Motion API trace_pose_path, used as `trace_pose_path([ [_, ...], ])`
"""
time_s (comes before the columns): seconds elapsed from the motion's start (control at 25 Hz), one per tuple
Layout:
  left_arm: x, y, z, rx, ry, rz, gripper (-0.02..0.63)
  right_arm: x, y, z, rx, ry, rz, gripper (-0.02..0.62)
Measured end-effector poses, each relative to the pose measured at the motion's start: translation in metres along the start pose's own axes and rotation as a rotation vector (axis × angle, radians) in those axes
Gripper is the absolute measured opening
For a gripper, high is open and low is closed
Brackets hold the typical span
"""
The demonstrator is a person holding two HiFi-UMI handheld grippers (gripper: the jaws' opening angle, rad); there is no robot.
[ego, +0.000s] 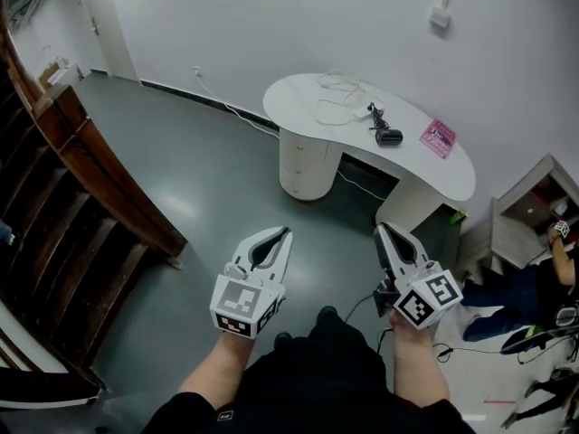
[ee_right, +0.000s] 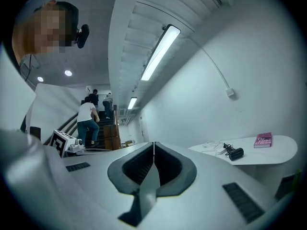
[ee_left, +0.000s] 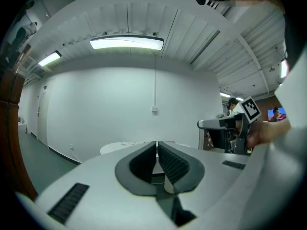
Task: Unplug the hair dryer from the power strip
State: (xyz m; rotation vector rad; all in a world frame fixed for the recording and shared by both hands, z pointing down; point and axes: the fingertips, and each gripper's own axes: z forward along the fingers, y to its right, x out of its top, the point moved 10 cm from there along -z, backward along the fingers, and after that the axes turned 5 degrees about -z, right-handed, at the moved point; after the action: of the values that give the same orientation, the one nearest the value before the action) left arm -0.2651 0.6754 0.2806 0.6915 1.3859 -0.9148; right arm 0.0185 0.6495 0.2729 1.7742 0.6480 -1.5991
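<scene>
A black hair dryer (ego: 387, 136) lies on a white curved table (ego: 298, 98) against the far wall, its cord running to a white power strip (ego: 365, 112). In the right gripper view the hair dryer (ee_right: 234, 153) shows small on the table (ee_right: 280, 152). My left gripper (ego: 280, 235) and right gripper (ego: 381, 231) are held side by side over the grey floor, well short of the table. Both are shut with nothing between their tips. The left gripper (ee_left: 157, 143) points level toward the far wall; the right gripper (ee_right: 154, 145) points level too.
A dark wooden staircase (ego: 63, 179) runs along the left. A pink book (ego: 438, 137) lies on the table's right part. White cables (ego: 339, 98) loop on the tabletop. A shelf unit (ego: 534, 211) and a seated person's leg (ego: 507, 297) are at the right, with cables on the floor.
</scene>
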Motion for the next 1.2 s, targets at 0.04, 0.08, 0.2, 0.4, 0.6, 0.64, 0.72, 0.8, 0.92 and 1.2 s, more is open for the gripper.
trace_pose_path([
  [0.04,0.000,-0.003,0.002,0.002,-0.002,-0.001,0.023,-0.001,0.003,0.004,-0.002,0.000,0.006,0.035],
  [0.08,-0.001,-0.007,0.004,0.005,-0.004,-0.001,0.023,-0.001,0.006,0.009,-0.001,0.000,0.012,0.035],
  [0.2,-0.002,-0.020,0.016,0.016,-0.015,-0.001,0.023,-0.005,0.016,0.028,0.011,0.001,0.023,0.035],
  [0.4,-0.002,-0.045,0.052,0.033,-0.039,0.000,0.023,-0.012,0.044,0.070,0.043,-0.008,0.049,0.035],
  [0.6,0.003,-0.075,0.112,0.047,-0.068,0.013,0.023,-0.015,0.093,0.119,0.065,-0.008,0.079,0.035],
  [0.64,0.005,-0.082,0.126,0.047,-0.072,0.019,0.023,-0.014,0.104,0.130,0.069,-0.007,0.080,0.035],
  [0.72,0.010,-0.093,0.154,0.046,-0.079,0.026,0.023,-0.013,0.126,0.150,0.078,-0.006,0.082,0.035],
  [0.8,0.014,-0.103,0.185,0.043,-0.089,0.032,0.023,-0.010,0.149,0.169,0.084,-0.003,0.083,0.035],
  [0.92,0.021,-0.114,0.227,0.031,-0.107,0.040,0.023,-0.007,0.183,0.190,0.087,0.005,0.097,0.035],
  [1.2,0.029,-0.127,0.302,-0.015,-0.113,0.058,0.023,-0.009,0.242,0.217,0.053,-0.001,0.123,0.035],
])
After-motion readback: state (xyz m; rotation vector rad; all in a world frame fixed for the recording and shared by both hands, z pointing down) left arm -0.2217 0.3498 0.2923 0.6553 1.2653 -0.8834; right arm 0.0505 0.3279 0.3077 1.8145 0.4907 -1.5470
